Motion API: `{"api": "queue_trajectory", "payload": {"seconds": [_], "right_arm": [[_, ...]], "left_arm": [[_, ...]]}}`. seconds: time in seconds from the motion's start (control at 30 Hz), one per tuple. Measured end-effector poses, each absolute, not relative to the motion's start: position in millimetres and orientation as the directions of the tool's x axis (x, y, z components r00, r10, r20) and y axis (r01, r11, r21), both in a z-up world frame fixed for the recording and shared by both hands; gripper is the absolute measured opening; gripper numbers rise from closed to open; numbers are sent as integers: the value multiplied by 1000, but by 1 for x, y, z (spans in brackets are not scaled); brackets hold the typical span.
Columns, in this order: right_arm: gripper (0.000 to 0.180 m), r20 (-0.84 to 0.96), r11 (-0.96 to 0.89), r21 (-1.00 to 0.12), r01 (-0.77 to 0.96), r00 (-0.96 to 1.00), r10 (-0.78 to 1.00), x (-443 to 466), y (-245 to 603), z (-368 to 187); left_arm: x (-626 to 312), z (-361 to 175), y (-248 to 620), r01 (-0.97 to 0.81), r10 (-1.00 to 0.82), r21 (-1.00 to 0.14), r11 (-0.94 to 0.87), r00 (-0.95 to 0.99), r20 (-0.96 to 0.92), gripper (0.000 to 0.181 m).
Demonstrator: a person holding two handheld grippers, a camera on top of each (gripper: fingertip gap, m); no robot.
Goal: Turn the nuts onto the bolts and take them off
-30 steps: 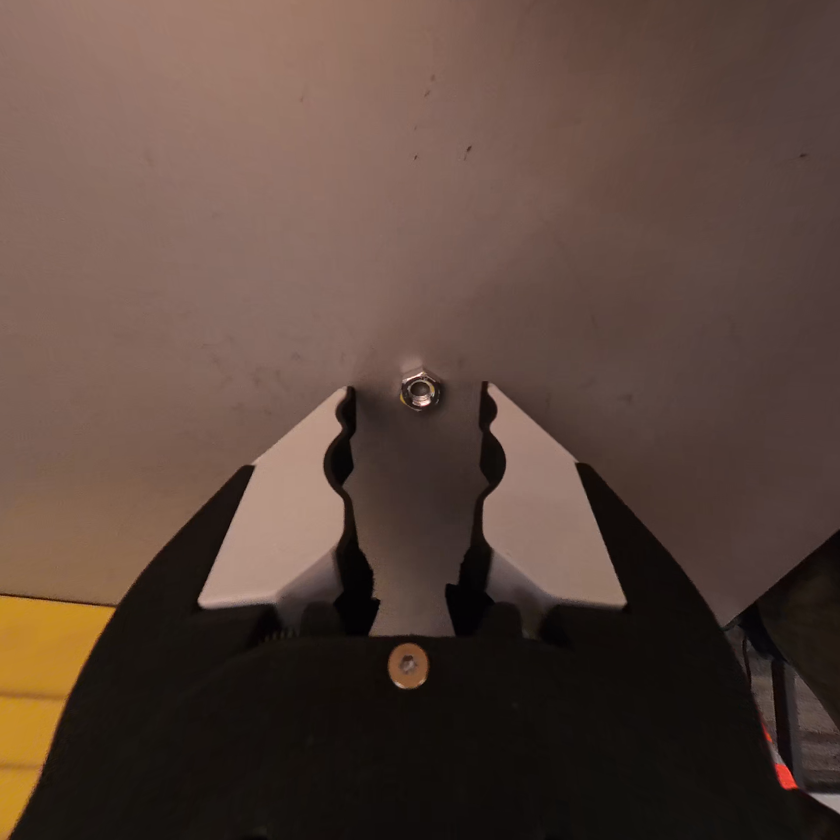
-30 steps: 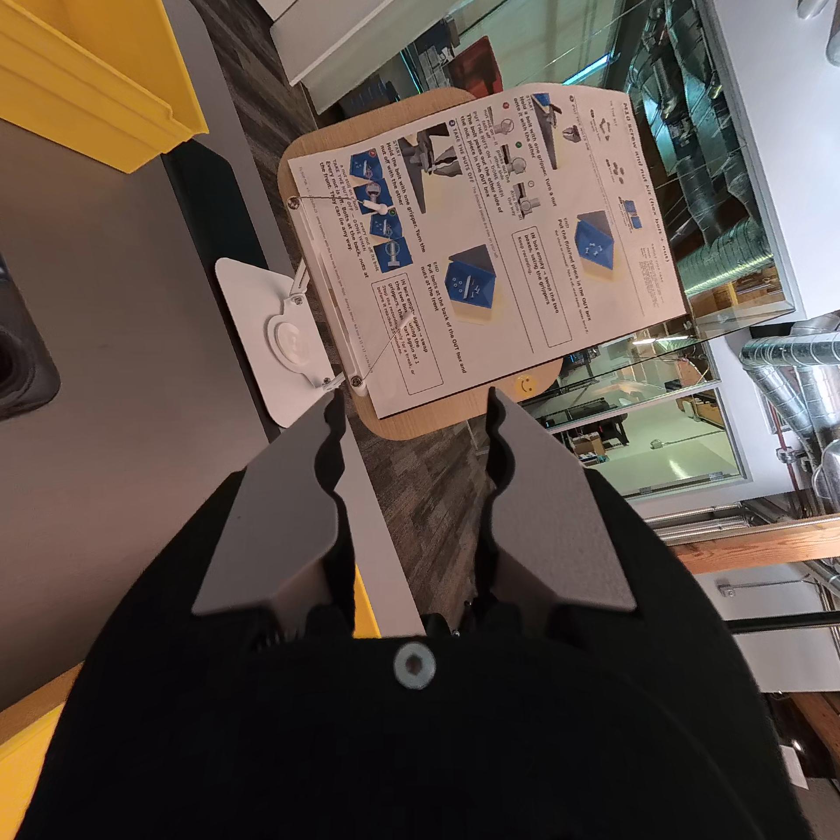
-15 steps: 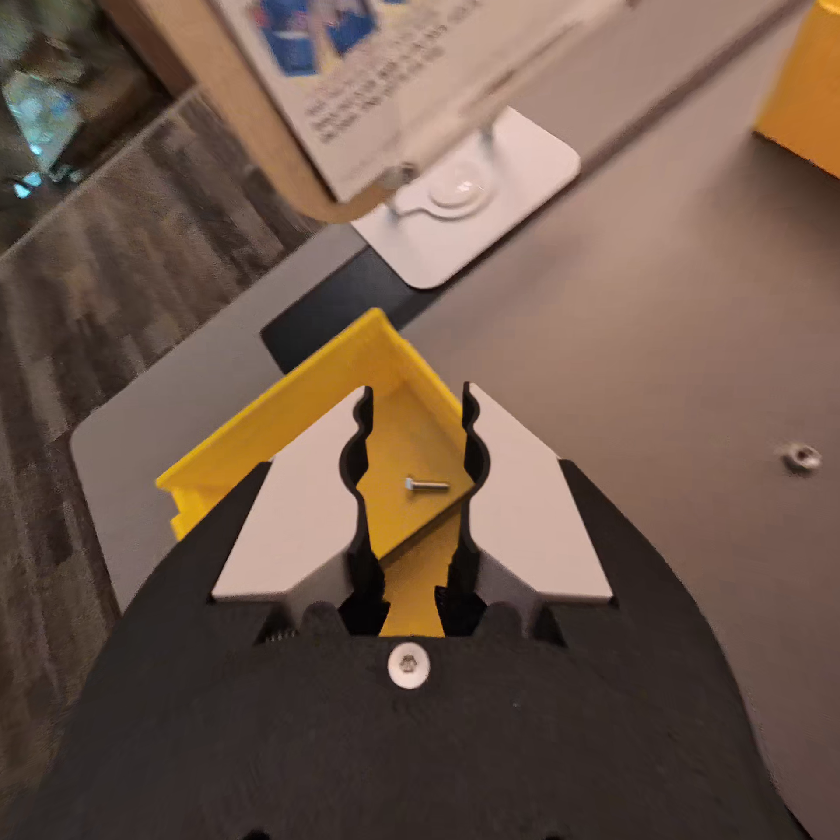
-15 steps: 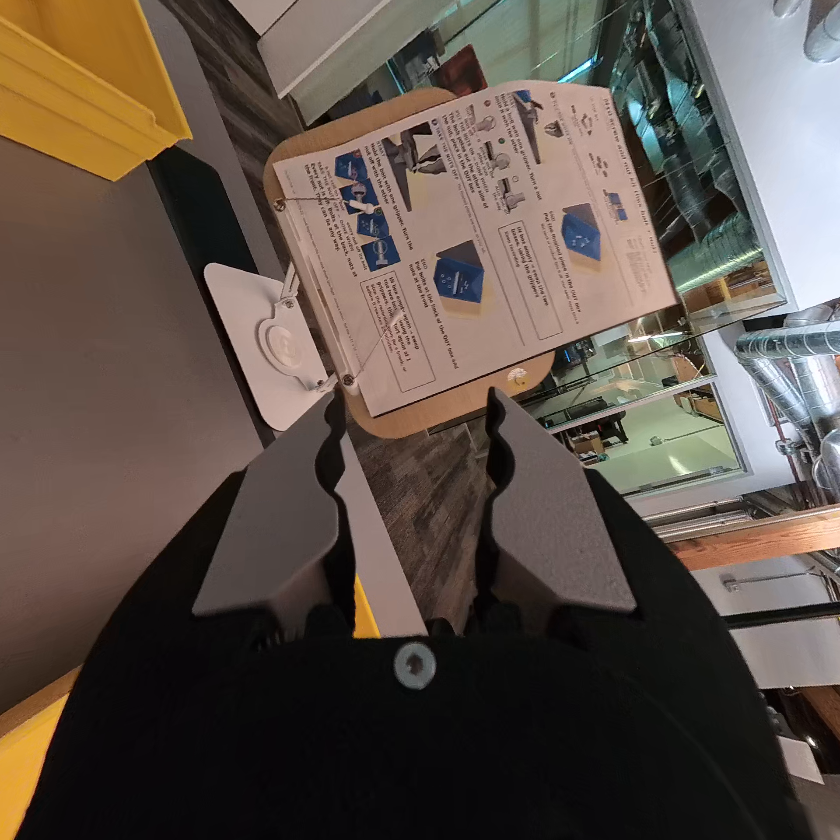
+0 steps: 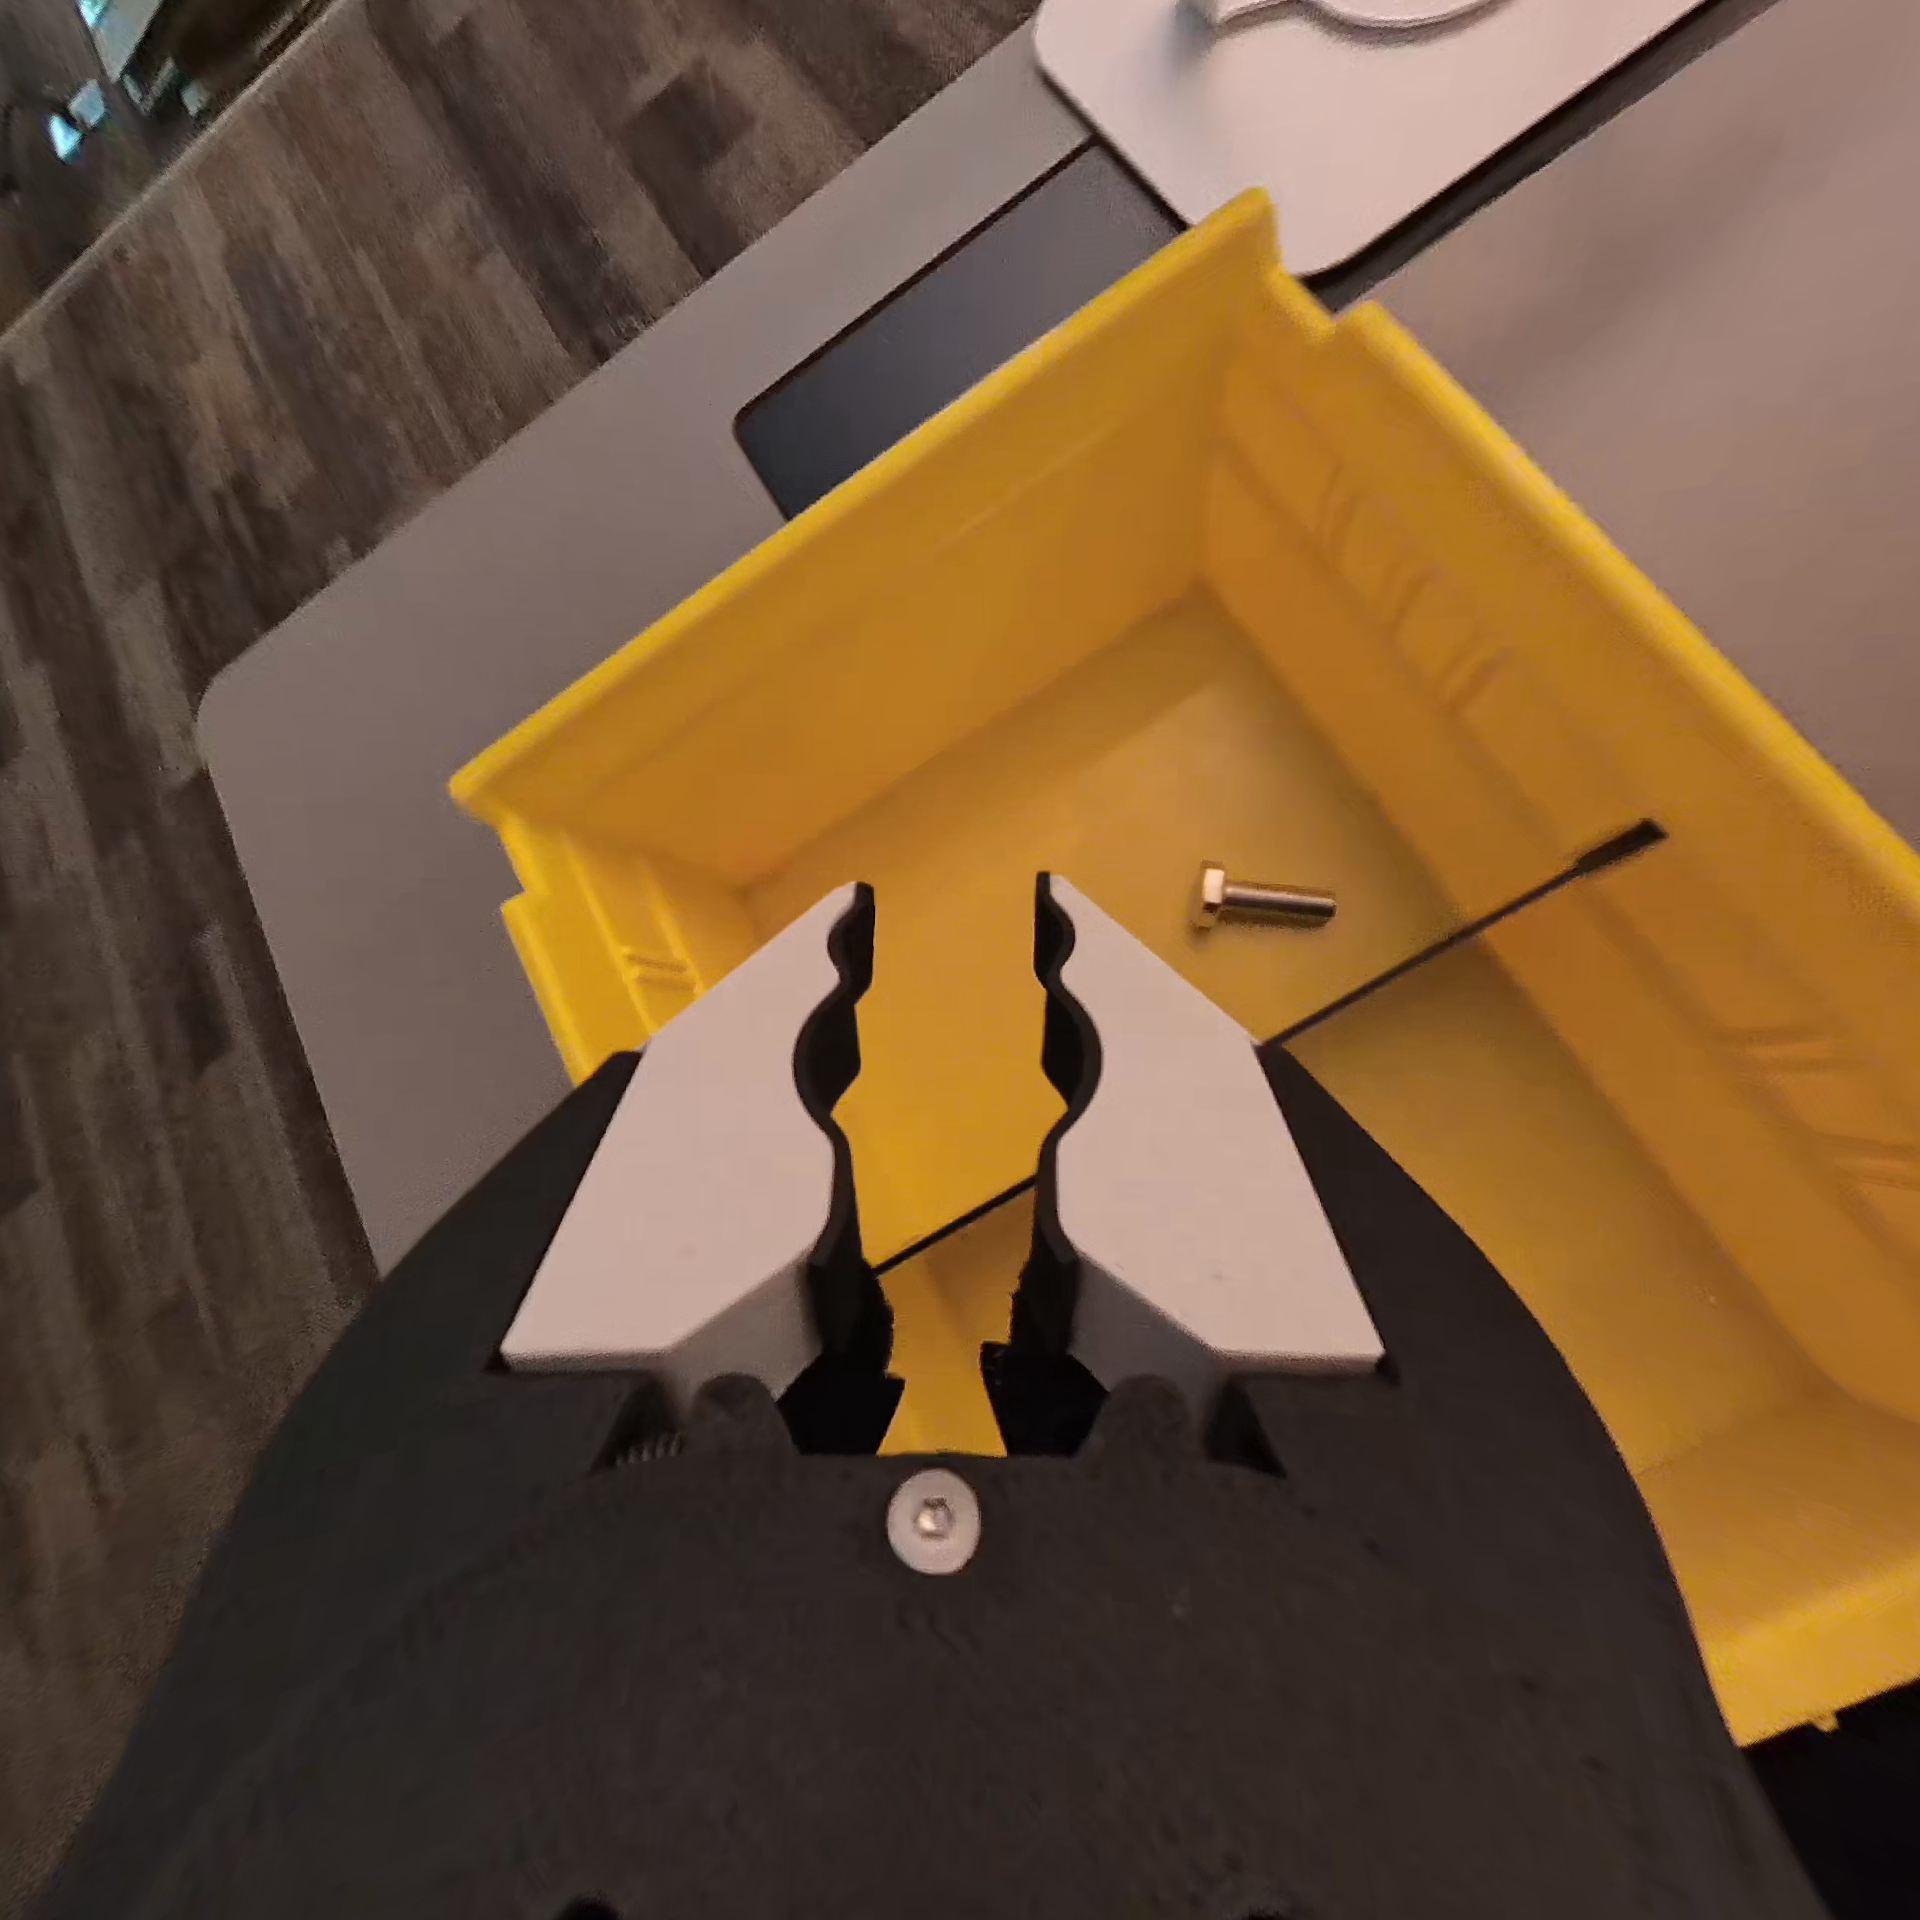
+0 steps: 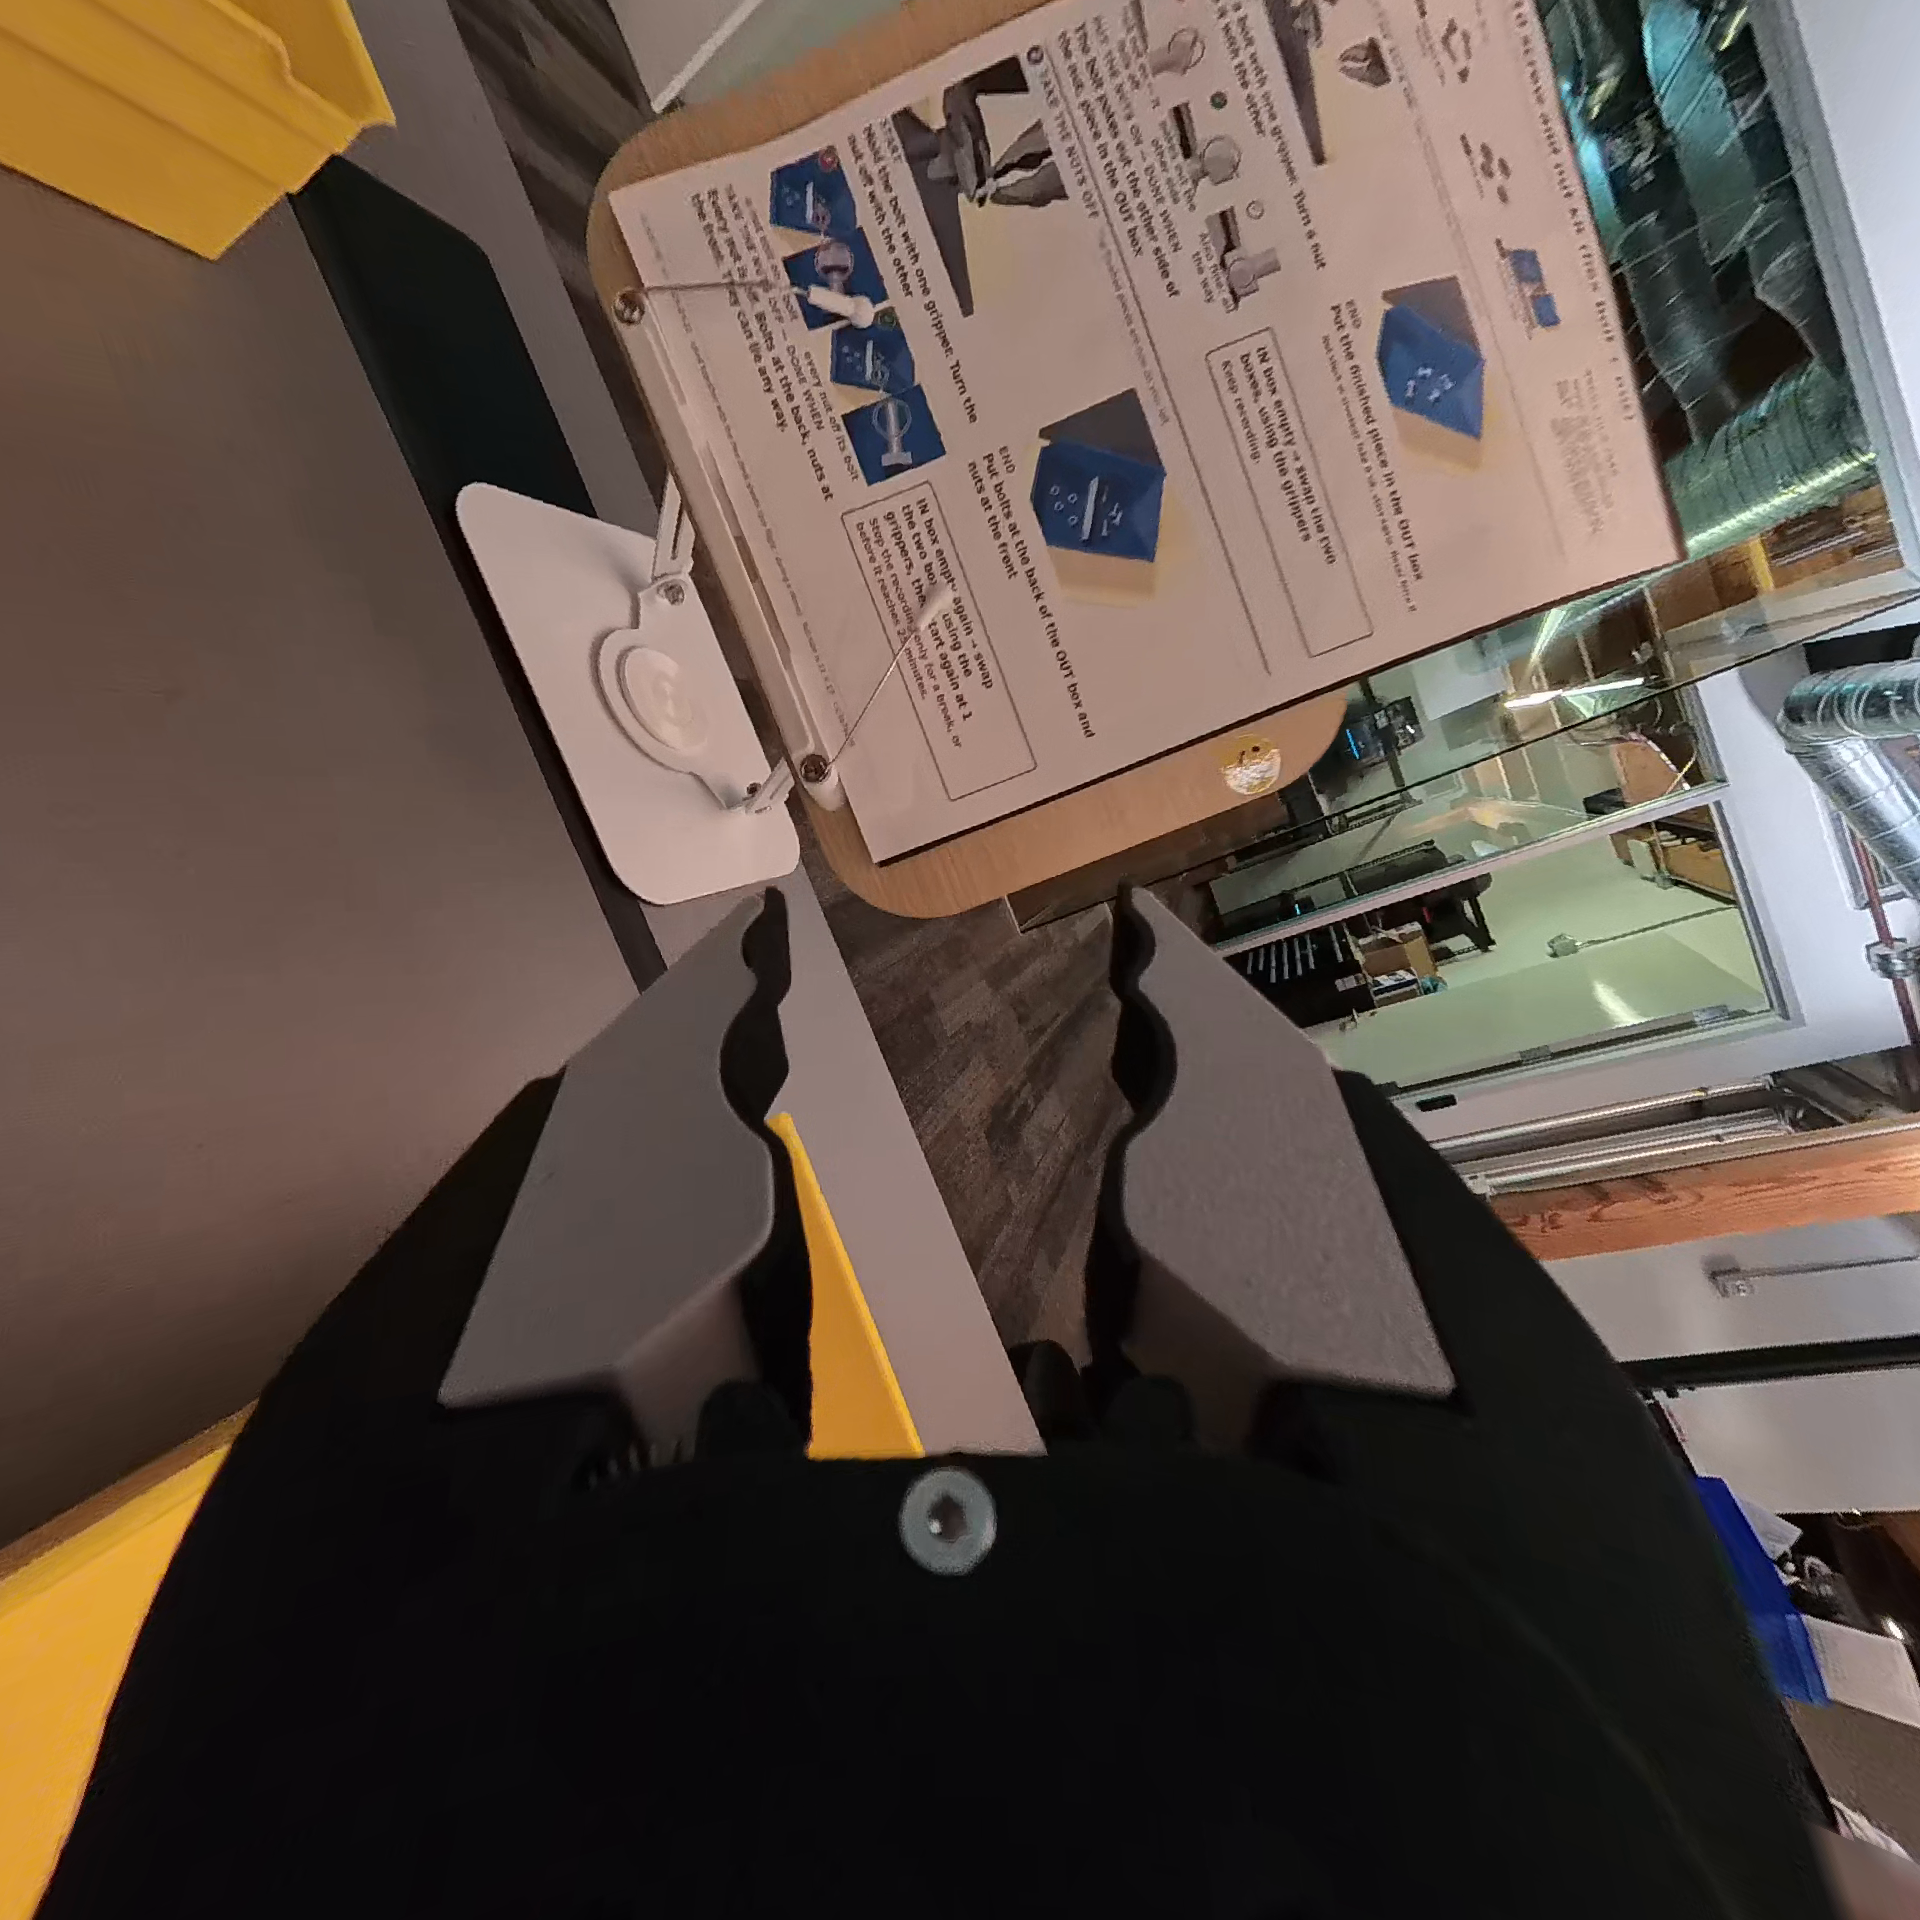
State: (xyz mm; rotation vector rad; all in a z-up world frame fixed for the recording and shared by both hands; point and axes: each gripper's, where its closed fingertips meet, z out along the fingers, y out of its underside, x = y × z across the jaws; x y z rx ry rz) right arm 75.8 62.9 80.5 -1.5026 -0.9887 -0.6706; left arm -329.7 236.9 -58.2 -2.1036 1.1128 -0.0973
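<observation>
In the left wrist view a single hex-head bolt [image 5: 1262, 907] lies on its side in the far compartment of a yellow bin [image 5: 883, 623], beyond a thin dark divider [image 5: 1455, 940]. My left gripper [image 5: 954, 894] is open and empty above the bin, with the bolt a little to the right of its fingertips. In the right wrist view my right gripper [image 6: 951, 909] is open and empty, held in the air and tilted, pointing past the table edge. No nut is in view.
A clipboard with an instruction sheet [image 6: 1091, 416] stands on a white base [image 6: 644, 696] at the grey table's far edge; the base also shows in the left wrist view [image 5: 1351, 94]. Another yellow bin [image 6: 177, 114] sits upper left. Carpeted floor [image 5: 208, 416] lies beyond the table. Across from one pair of fingers to the other is roughly 45 cm. The single hex-head bolt [image 5: 1262, 907] is about 10 cm from my left fingertips and 40 cm from my right.
My left gripper swung away from the nut on the grey table and came over the yellow bin, closing in on the bolt. My right gripper drifted slightly; it stays open.
</observation>
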Motion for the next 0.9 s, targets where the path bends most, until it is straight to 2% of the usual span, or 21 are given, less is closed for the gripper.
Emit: {"api": "queue_trajectory", "payload": {"seconds": [0.2, 0.4, 0.47, 0.53, 0.6, 0.7, 0.77, 0.9], "right_arm": [[62, 856, 12, -476, 879, 460, 236, 71, 65, 74], [62, 858, 48, -481, 875, 459, 231, 67, 59, 82], [62, 855, 47, -488, 871, 467, 227, 70, 57, 84], [62, 852, 44, -495, 868, 475, 221, 74, 56, 85], [62, 848, 46, -502, 863, 482, 220, 75, 56, 86], [62, 848, 52, -502, 863, 479, 228, 72, 57, 85], [62, 851, 48, -494, 868, 472, 231, 71, 57, 84], [62, 852, 44, -488, 872, 465, 238, 69, 58, 82]], "left_arm": [[-330, -67, 228, -687, -759, -608, -398, 619, -202, 30], [-304, -59, 207, -696, -819, -626, -351, 552, -154, 32], [-296, -55, 191, -693, -861, -645, -321, 497, -106, 38], [-281, -48, 164, -654, -900, -668, -356, 432, 57, 43], [-271, -45, 138, -651, -887, -609, -453, 395, 238, 43], [-257, -42, 131, -624, -826, -546, -559, 479, 297, 32], [-245, -44, 121, -611, -780, -489, -623, 529, 334, 40], [-248, -65, 126, -658, -746, -377, -652, 645, 165, 43]]}}
